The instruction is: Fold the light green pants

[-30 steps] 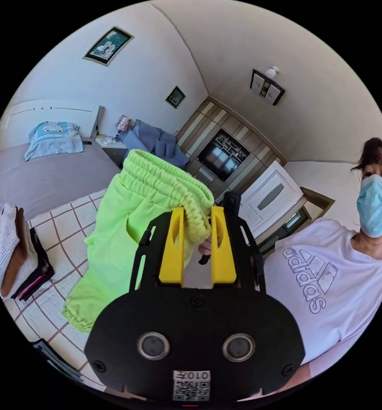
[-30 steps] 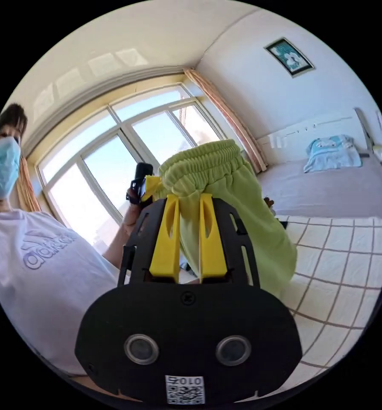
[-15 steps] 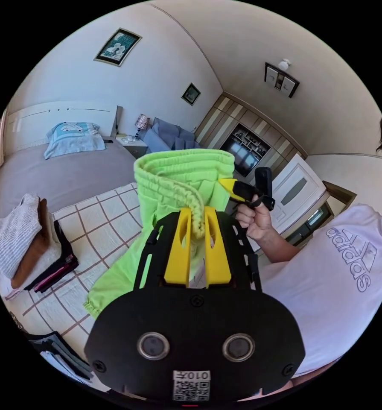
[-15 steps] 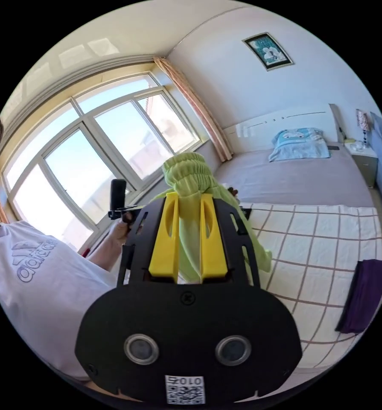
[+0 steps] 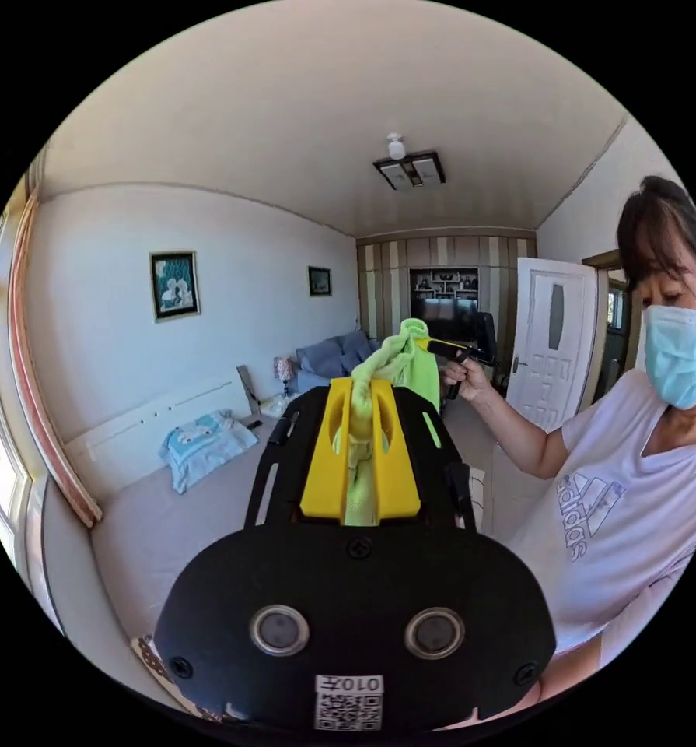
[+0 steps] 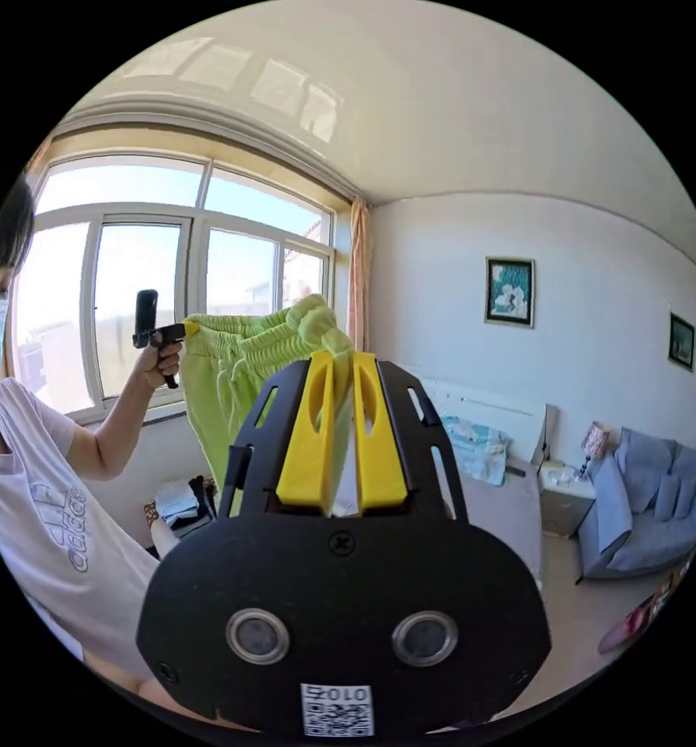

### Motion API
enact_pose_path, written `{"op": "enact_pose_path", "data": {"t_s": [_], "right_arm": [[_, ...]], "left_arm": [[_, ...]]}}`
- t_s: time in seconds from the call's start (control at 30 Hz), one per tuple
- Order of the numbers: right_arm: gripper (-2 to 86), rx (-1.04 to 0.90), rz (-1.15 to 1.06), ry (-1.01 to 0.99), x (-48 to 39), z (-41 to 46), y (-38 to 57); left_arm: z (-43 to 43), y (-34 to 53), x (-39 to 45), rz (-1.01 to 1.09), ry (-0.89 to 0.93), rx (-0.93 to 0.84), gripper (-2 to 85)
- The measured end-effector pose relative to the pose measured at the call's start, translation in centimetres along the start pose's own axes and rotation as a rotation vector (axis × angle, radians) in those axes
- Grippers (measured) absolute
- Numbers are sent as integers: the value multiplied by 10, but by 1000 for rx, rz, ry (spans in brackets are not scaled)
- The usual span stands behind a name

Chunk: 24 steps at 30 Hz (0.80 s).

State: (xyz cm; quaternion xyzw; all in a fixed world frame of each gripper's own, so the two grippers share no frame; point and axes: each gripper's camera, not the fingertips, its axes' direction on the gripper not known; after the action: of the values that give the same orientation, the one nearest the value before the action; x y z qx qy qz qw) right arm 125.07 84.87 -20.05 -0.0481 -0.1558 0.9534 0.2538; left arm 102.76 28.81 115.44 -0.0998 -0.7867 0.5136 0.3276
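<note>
I've got the light green elastic-waist cotton pants point(image 6: 239, 373) up in the air, stretched by the waistband between my two tools. My left gripper point(image 5: 361, 436), yellow-jawed on its black plate, is pinching a bunched end of the waistband right between its jaws; my right gripper point(image 6: 341, 424) is pressed together on the other end, cloth wedged in the narrow gap. In the right gripper view I see my left hand point(image 6: 159, 362) out beyond the jaws, the waistband spanning from it to my jaw tips and the legs hanging below. This looks like the opening step: hold it up, let it drape straight. Next, I reckon, I lower it flat onto the bed and bring one leg over the other, keeping both pinches firm so the elastic doesn't slip. Below my left gripper lies the grey-sheeted bed point(image 5: 145, 529) with a pale blue pillow point(image 5: 204, 455); past my right gripper, a blue sofa point(image 6: 651, 506), framed picture point(image 6: 509, 292) and big sunlit window point(image 6: 130, 296).
</note>
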Motion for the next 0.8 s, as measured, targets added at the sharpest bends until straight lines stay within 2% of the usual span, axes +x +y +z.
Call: {"op": "enact_pose_path", "data": {"t_s": [0.1,0.23,0.43,0.6,0.7,0.8], "right_arm": [[40,103,-115,51,-23,-38,-50],[37,164,-160,110,-40,-73,-74],[33,1,-123,216,-21,-84,-51],[35,11,-53,314,12,-118,-58],[40,31,-71,402,16,-120,-78],[46,64,-119,368,16,-95,-98]], "left_arm": [[-51,-65,32,113,-41,68,59],[-79,-100,74,188,-35,84,59],[-49,-86,110,164,220,25,55],[29,-105,137,115,530,24,53],[45,-123,148,80,624,100,54],[33,-129,149,68,607,173,55]]}}
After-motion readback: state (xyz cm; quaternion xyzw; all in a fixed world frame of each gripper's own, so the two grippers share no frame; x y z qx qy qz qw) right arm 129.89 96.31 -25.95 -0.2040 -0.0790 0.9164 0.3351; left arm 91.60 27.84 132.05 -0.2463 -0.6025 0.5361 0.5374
